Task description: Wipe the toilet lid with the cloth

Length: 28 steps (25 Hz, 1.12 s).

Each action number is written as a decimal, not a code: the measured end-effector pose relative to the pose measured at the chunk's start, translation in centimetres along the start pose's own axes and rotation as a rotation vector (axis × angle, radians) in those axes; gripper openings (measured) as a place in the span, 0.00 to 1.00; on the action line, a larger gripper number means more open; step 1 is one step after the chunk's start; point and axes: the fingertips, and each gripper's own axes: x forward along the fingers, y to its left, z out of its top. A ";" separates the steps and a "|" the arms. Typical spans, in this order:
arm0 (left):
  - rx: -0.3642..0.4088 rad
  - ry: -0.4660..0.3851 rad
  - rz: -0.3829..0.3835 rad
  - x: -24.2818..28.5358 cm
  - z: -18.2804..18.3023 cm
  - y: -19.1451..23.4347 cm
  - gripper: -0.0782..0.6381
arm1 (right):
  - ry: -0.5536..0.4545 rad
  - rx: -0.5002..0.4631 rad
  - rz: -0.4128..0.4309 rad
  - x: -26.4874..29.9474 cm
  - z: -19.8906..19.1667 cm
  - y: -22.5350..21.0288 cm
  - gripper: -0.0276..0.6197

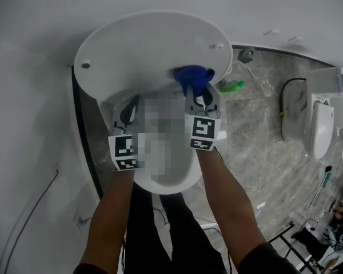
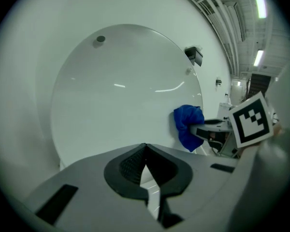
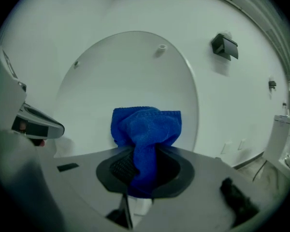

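The white toilet lid (image 1: 143, 50) stands raised against the wall; it fills the left gripper view as lid (image 2: 116, 95) and shows behind the cloth as lid (image 3: 130, 76). My right gripper (image 1: 199, 96) is shut on a bunched blue cloth (image 1: 193, 77), which presses against the lid's lower right part. The cloth (image 3: 146, 134) hangs from between the jaws; from the left it is a blue cloth (image 2: 187, 124). My left gripper (image 1: 127, 110) is shut and holds nothing, low in front of the lid's left side; its jaws meet at left gripper (image 2: 145, 166).
The open toilet bowl (image 1: 183, 176) lies below both grippers. A grey marble floor (image 1: 257, 130) runs to the right with a green bottle (image 1: 233, 86) and a second white toilet (image 1: 323, 116). A black wall fitting (image 3: 225, 46) hangs right of the lid.
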 end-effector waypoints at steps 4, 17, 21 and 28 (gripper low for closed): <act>0.005 -0.005 -0.040 1.0 0.5 -2.1 0.12 | 0.014 0.031 -0.061 -1.1 -1.5 -3.2 0.14; -0.081 0.035 0.080 -2.6 -3.6 4.8 0.12 | 0.001 0.038 0.215 -0.7 -1.6 11.9 0.14; -0.134 0.062 0.152 -4.7 -5.4 8.0 0.12 | 0.041 0.053 0.384 0.4 -1.8 19.4 0.14; -0.175 0.067 0.216 -6.8 -6.9 11.2 0.12 | 0.106 0.044 0.478 2.7 -2.4 24.4 0.14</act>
